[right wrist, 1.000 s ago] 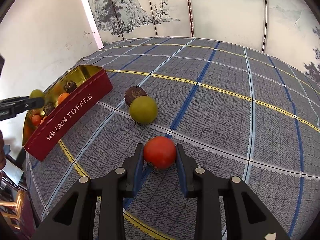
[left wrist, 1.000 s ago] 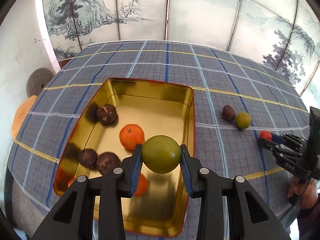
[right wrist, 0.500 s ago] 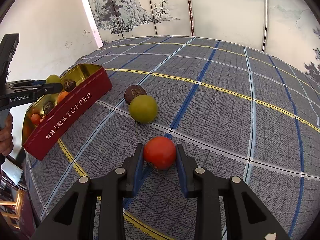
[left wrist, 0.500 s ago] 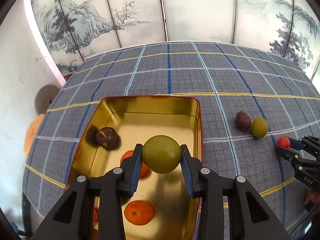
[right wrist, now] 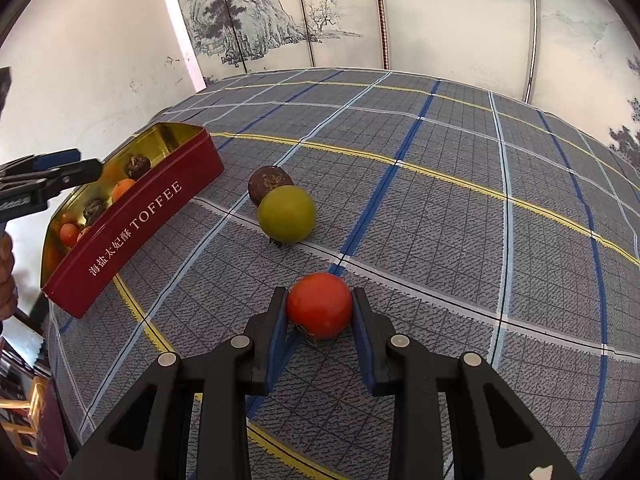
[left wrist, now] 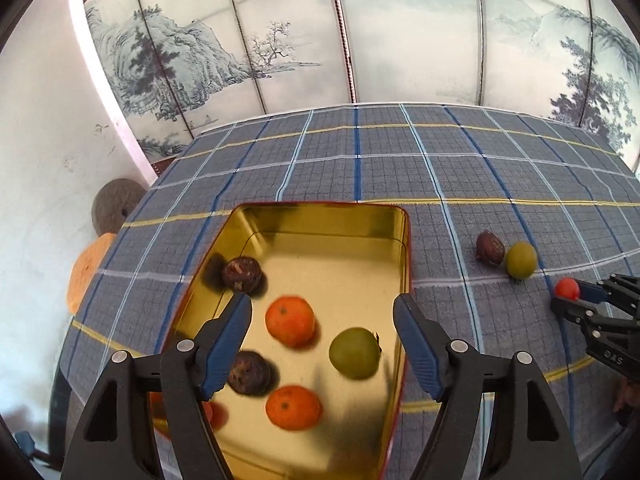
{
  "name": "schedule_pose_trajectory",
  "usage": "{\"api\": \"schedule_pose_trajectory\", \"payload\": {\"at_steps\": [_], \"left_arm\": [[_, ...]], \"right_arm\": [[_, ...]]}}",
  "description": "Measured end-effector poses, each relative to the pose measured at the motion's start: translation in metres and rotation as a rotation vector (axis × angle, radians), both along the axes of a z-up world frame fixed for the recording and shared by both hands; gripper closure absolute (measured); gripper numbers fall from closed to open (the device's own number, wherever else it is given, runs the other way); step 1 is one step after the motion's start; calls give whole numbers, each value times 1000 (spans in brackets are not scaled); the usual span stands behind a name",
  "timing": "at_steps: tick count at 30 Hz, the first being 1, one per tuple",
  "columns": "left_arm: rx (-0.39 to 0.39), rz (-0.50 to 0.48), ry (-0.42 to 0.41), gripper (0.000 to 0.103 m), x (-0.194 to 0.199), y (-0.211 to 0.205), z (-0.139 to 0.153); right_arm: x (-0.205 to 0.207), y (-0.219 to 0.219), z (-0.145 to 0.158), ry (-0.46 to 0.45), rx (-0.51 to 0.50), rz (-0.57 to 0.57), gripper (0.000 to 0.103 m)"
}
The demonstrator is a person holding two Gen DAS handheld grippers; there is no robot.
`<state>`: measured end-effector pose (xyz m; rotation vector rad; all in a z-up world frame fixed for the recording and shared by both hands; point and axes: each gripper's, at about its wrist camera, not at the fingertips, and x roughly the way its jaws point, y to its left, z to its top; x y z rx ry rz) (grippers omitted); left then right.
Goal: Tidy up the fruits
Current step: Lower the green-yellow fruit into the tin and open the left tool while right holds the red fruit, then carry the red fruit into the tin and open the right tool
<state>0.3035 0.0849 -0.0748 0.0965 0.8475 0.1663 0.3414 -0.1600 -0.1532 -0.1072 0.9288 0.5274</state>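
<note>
My left gripper is open and empty above the gold-lined red toffee tin. A green fruit lies in the tin, blurred, with two oranges and dark brown fruits. My right gripper is shut on a red tomato low over the checked cloth. A green fruit and a brown fruit lie touching on the cloth beyond it. The tin shows at the left in the right wrist view, with the left gripper over it.
The table is covered by a grey-blue checked cloth. A painted folding screen stands behind it. A grey round stone and an orange cushion lie beyond the table's left edge.
My left gripper has opened and let go of the green fruit, which has dropped into the tin. My right gripper stays shut on the tomato in the same spot.
</note>
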Motion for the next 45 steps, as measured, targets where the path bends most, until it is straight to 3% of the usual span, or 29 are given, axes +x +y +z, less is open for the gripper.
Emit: {"api": "schedule_pose_trajectory", "payload": {"at_steps": [5,12,17,30,36,45], "left_arm": [[-23,26,-8,29,-25,3,0],[27,46,-28,29,-53,5,1],[18,53,-22,29,-61,9,-3],[-32,133,-1,29,-86,47,-14],[-35,182,-2,28,-97,65,-17],[-25,215,2,28,-107,82,-23]], "right_arm": [[-3,1,-1,-1,-5,13,74],[-23,8,1,6,7,23,74],[-36,20,11,13,44,50,74],[-56,102,66,-35,126,243,74],[-57,157,67,-31,119,343,74],[-48,200,48,24,97,379,74]]}}
